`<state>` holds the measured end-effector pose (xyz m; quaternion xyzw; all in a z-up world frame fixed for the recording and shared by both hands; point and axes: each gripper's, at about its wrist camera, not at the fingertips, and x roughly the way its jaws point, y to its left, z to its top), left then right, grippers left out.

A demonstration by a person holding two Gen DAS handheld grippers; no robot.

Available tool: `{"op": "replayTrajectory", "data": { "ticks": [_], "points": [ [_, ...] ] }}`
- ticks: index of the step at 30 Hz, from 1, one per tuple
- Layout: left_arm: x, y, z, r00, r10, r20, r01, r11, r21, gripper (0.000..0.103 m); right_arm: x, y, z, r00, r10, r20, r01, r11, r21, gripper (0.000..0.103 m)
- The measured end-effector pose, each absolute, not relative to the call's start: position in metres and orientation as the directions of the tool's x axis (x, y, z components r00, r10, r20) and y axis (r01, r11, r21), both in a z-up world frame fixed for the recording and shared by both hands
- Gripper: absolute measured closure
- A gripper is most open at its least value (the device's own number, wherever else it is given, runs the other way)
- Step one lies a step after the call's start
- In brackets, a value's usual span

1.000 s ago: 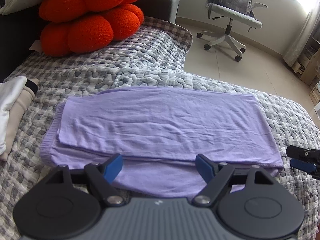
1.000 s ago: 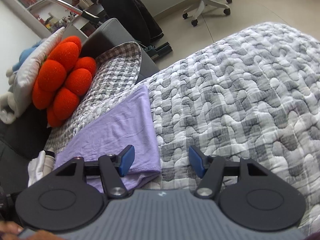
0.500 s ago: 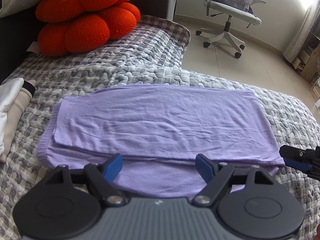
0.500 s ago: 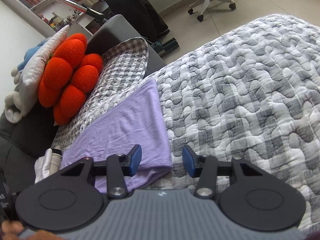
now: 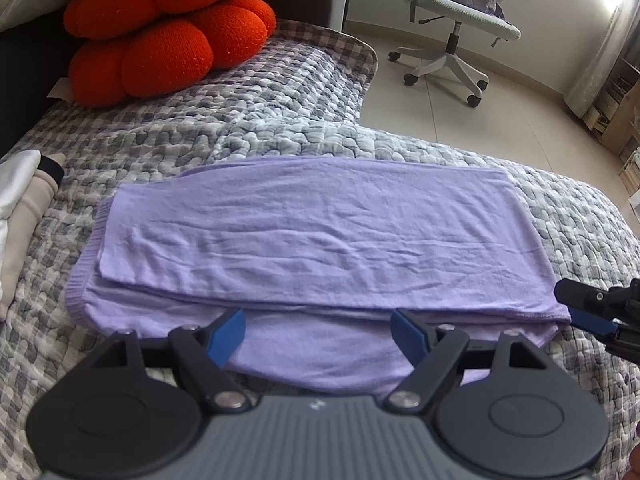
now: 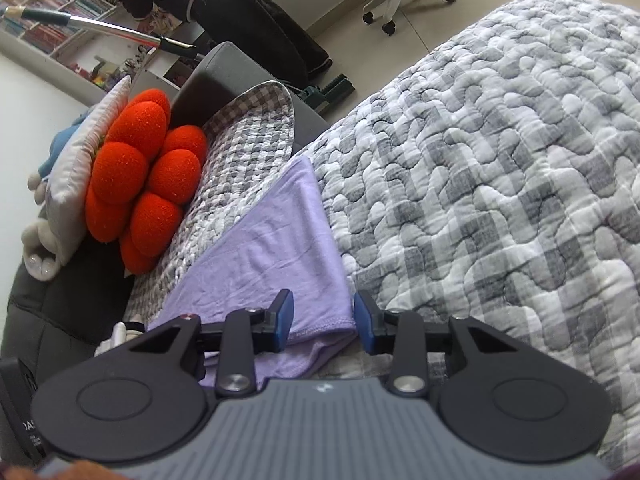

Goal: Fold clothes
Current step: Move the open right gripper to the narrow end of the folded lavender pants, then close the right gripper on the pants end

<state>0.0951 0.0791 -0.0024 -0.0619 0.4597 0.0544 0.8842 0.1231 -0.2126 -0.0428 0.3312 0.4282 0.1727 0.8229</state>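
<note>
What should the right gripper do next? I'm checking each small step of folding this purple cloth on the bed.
Probably finish closing on the corner. The right gripper has its jaws closing around the near right corner of the purple cloth, with a gap still showing at the pads. The left gripper hangs open over the near edge, gripping nothing.

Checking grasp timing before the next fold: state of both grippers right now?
Left gripper: open wide over the purple garment, holding nothing.
Right gripper: jaws closing around the garment's corner, pads not yet pressing.

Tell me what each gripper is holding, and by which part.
Nothing is gripped yet. The left gripper is open over the purple cloth. The right gripper is closing around its corner, pads not yet pressing.
</note>
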Motion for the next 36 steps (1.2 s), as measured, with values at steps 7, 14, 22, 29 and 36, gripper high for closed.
{"op": "replayTrajectory", "data": {
  "ticks": [7, 14, 22, 29, 36],
  "points": [
    [0.095, 0.079, -0.003, 0.571, 0.043, -0.820, -0.153, 0.987, -0.054, 0.022, 0.120, -0.206, -0.043, 0.582, 0.543, -0.606, -0.029, 0.758, 0.652, 0.073],
    [0.096, 0.079, -0.003, 0.570, 0.043, -0.821, -0.155, 0.986, -0.056, 0.022, 0.121, -0.205, -0.046, 0.585, 0.541, -0.604, -0.032, 0.760, 0.649, 0.084],
    [0.095, 0.080, -0.003, 0.570, 0.042, -0.821, -0.156, 0.986, -0.058, 0.022, 0.121, -0.200, -0.046, 0.590, 0.552, -0.590, -0.053, 0.755, 0.654, 0.087],
    [0.096, 0.083, -0.003, 0.570, 0.044, -0.820, -0.161, 0.985, -0.059, 0.022, 0.120, -0.191, -0.046, 0.597, 0.527, -0.606, -0.088, 0.793, 0.602, 0.094],
    [0.095, 0.086, -0.004, 0.566, 0.052, -0.822, -0.172, 0.983, -0.056, 0.022, 0.117, -0.184, -0.044, 0.607, 0.508, -0.611, -0.125, 0.820, 0.559, 0.094]
  ]
}}
